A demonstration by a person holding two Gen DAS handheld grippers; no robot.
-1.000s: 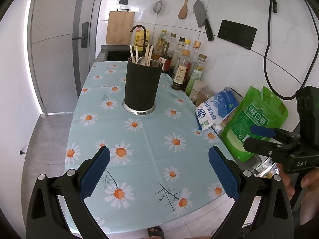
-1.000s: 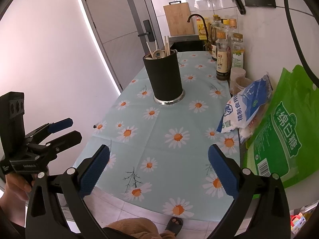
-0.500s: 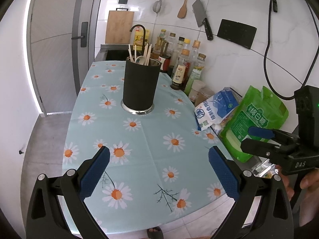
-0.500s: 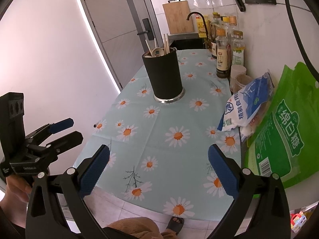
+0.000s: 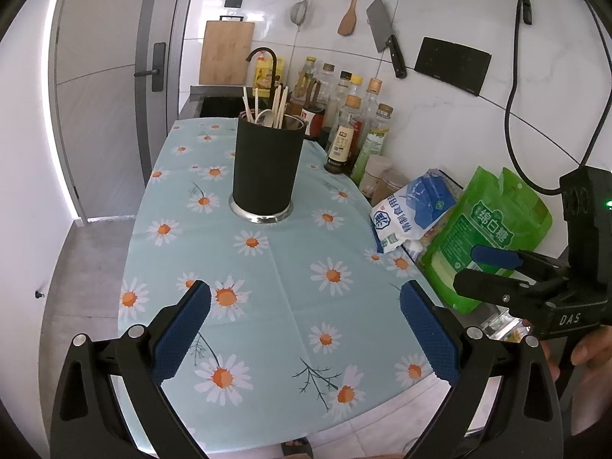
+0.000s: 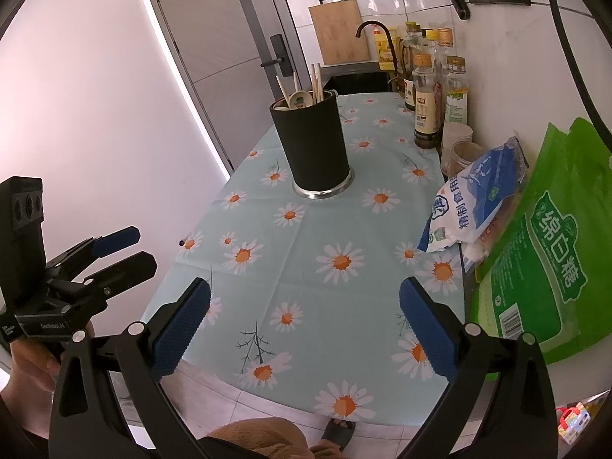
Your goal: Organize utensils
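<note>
Kitchen table with daisy cloth (image 5: 275, 267). Nearest the camera, left gripper (image 5: 306, 329) and right gripper (image 6: 306, 325) both hover over the cloth's near edge, jaws spread wide, nothing held. Beyond them, black holder (image 5: 266, 170) stands upright mid-cloth, chopsticks (image 5: 282, 105) and spoon (image 6: 299, 100) inside. Right of holder: salt bag (image 5: 413, 206), green bag (image 5: 485, 237). Behind holder: bottles (image 5: 355, 126), faucet (image 5: 264, 57).
</note>
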